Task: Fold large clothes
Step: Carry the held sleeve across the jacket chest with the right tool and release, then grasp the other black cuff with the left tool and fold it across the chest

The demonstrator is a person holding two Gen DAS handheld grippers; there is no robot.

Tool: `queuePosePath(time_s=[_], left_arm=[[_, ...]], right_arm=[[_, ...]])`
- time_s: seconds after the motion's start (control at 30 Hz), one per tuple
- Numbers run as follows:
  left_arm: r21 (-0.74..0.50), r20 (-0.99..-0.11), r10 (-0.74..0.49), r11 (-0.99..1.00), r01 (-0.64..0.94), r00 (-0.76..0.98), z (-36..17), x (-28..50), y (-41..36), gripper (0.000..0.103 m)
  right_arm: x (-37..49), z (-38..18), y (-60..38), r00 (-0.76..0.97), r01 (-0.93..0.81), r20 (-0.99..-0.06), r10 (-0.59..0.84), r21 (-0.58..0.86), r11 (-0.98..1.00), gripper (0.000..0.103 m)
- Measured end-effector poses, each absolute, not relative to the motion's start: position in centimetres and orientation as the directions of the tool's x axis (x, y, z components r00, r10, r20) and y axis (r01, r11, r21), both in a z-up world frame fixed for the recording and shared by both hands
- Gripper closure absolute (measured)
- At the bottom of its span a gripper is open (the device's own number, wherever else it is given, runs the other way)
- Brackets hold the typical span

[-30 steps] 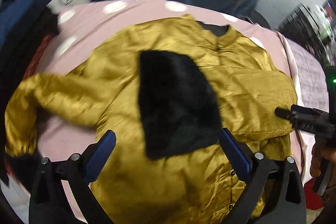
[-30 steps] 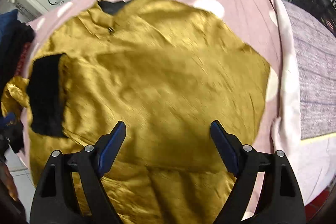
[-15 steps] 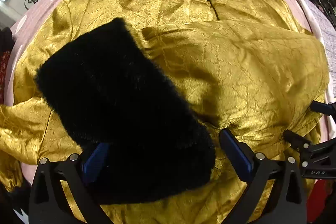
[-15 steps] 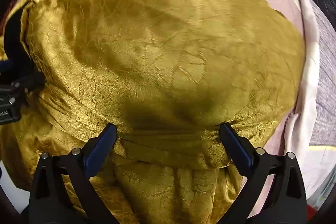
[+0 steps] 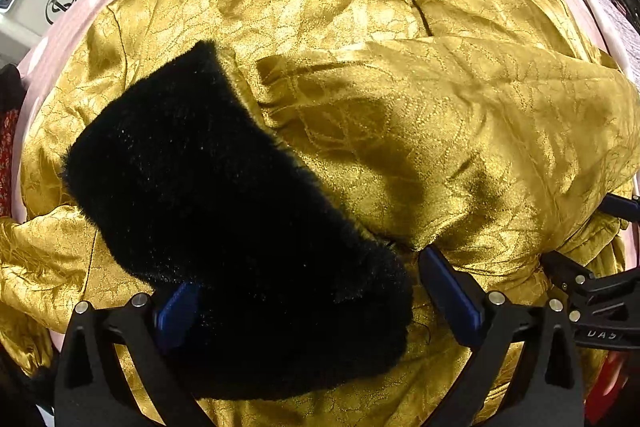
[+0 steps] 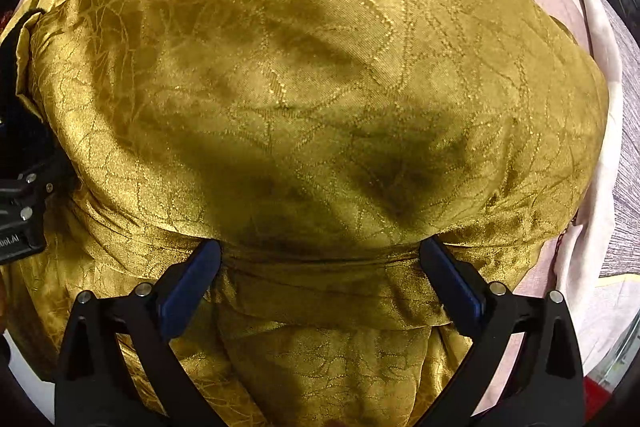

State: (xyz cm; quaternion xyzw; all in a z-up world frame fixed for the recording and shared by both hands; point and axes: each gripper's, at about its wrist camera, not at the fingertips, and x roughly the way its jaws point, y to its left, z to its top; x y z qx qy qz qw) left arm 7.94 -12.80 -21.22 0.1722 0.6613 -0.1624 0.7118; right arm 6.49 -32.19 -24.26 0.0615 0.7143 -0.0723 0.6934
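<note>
The gold jacket [image 5: 360, 27] lay spread on a pink cover [image 5: 72, 27], one sleeve folded across its chest, black fur cuff [image 5: 224, 211] uppermost. Both tools pointed down close over it. The left tool [image 5: 316, 311] stood wide open astride the cuff; the right tool [image 6: 320, 279] stood wide open over a cloth fold, gripping nothing. The satin looked light, limp and slippery, best pinched at a seam or folded edge. The hem and other sleeve were largely cut off from view.
</note>
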Motion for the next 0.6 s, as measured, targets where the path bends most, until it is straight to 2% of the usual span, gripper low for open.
queuePosePath(time_s=[0.27,0.37,0.5,0.6], left_arm=[[0.018,-0.997,-0.024,0.874,0.485,0.08,-20.8,9.0,-12.4,0.005],[-0.023,-0.993,-0.072,0.887,0.461,0.089,-19.2,8.4,-11.1,0.006],[-0.065,-0.983,-0.125,0.918,0.391,0.132,-16.6,7.4,-8.1,0.006],[-0.106,-0.973,-0.151,0.964,0.245,0.173,-15.0,6.2,-3.3,0.006]], right_arm=[[3.5,-23.5,-31.8,0.002,0.192,-0.999,-0.035,-0.033,0.981,0.004],[2.3,-22.3,-30.7,-0.012,0.2,-0.998,-0.055,-0.056,0.978,0.005],[1.0,-19.0,-29.6,0.082,0.198,-0.993,-0.08,-0.062,0.978,0.005],[-0.7,-16.2,-28.3,0.17,0.171,-0.982,-0.086,-0.056,0.984,0.005]])
